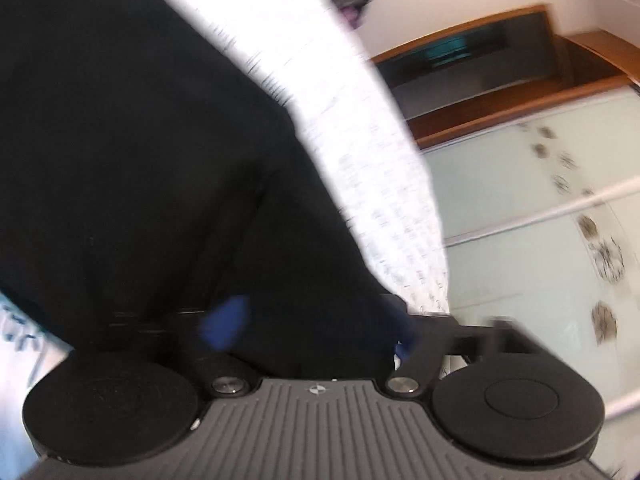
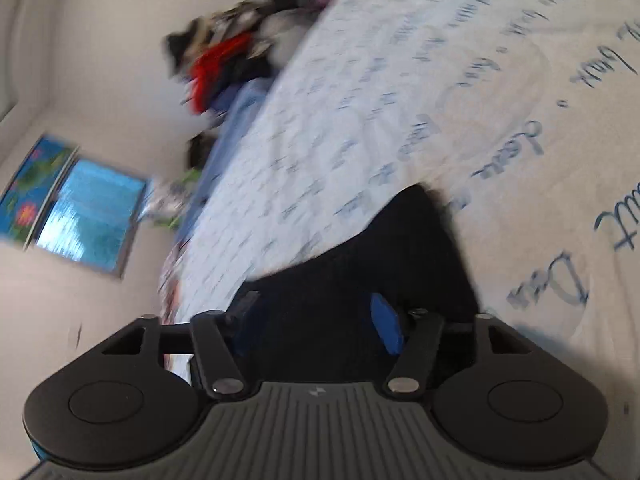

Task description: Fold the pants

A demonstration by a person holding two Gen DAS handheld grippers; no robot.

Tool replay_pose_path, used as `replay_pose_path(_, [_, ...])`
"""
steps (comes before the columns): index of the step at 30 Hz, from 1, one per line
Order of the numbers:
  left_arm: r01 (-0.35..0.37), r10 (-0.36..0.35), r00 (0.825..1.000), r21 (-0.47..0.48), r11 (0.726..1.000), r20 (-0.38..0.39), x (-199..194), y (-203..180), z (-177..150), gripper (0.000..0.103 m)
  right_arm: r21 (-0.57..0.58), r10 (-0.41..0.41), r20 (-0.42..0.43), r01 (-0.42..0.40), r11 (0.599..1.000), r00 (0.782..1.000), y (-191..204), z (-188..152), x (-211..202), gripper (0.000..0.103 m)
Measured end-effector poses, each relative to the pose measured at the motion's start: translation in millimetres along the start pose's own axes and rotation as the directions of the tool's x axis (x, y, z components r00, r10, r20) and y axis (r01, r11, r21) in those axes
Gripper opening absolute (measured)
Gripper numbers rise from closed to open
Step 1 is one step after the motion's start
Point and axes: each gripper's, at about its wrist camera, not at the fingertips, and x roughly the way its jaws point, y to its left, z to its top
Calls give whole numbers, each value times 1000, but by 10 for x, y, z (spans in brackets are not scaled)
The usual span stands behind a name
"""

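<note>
Two blurred, tilted fisheye views look along a pair of hand-held claws over a bed. In the left wrist view, the black pants (image 1: 140,160) fill most of the picture, lying on a white bed sheet (image 1: 360,140) printed with blue handwriting. The left claw (image 1: 316,328) has its blue-padded fingers (image 1: 226,322) spread wide apart over the dark fabric, and neither pad can be seen pressing on it. Beyond the bed's edge stand a wooden shelf (image 1: 500,92) and pale green glass doors (image 1: 520,220) with dark floral marks. In the right wrist view, the right claw (image 2: 316,326) also stands apart, with a narrower end of the pants (image 2: 400,260) lying between its blue fingers (image 2: 386,326), which do not pinch it. Farther along the bed is a heap of mixed clothes (image 2: 240,48), some red, near a white wall with a blue window (image 2: 84,208).
</note>
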Motion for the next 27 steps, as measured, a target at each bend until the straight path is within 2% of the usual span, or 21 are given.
replay_pose_path(1, [-26, 25, 999, 54, 998, 24, -69, -58, -45, 96, -25, 17, -27, -18, 1000, 999, 35, -103, -33, 84])
replay_pose_path(3, [-67, 66, 998, 103, 992, 18, -59, -59, -91, 95, -38, -10, -87, 7, 999, 996, -5, -270, -20, 84])
replay_pose_path(4, [-77, 77, 997, 94, 993, 2, -22, 8, -112, 94, -41, -39, -96, 35, 999, 995, -82, -332, 18, 83])
replay_pose_path(5, [-90, 90, 996, 78, 993, 1, 16, 86, -136, 89, -52, -10, -71, 6, 999, 997, -159, -391, 1, 83])
replay_pose_path(6, [-74, 72, 997, 88, 993, 28, 19, 119, -165, 90, -43, 18, -42, -20, 999, 999, -211, -419, -21, 83])
replay_pose_path(7, [-81, 77, 996, 111, 991, 38, 22, 93, -187, 90, -30, 20, -39, -21, 999, 999, -210, -412, -19, 83])
replay_pose_path(11, [-139, 136, 990, 197, 970, 29, 47, -108, -175, 87, -34, -70, -93, 67, 997, 993, 99, -268, 61, 84])
replay_pose_path(13, [-130, 123, 991, 204, 970, 44, -101, -136, -162, 88, -83, 9, -115, -18, 996, 993, 345, -194, 135, 84])
replay_pose_path(16, [-157, 134, 984, 219, 963, 116, -376, -119, -176, 88, -89, 110, -160, -126, 988, 981, 628, -73, 385, 87])
replay_pose_path(19, [-203, 168, 968, 189, 961, 187, -599, -55, -202, 89, -35, 187, -238, -201, 979, 953, 848, 50, 940, 87])
replay_pose_path(22, [-236, 206, 950, 107, 966, 233, -878, 120, -208, 90, -15, 198, -322, -214, 977, 926, 970, 45, 1539, 87])
replay_pose_path(25, [-247, 232, 932, 19, 969, 278, -1191, 342, -170, 90, -39, 36, -366, -54, 998, 930, 806, -44, 1994, 85])
replay_pose_path(27, [-244, 243, 918, -37, 969, 314, -1391, 470, -154, 90, -42, 100, -302, -118, 992, 948, 728, -99, 1928, 84])
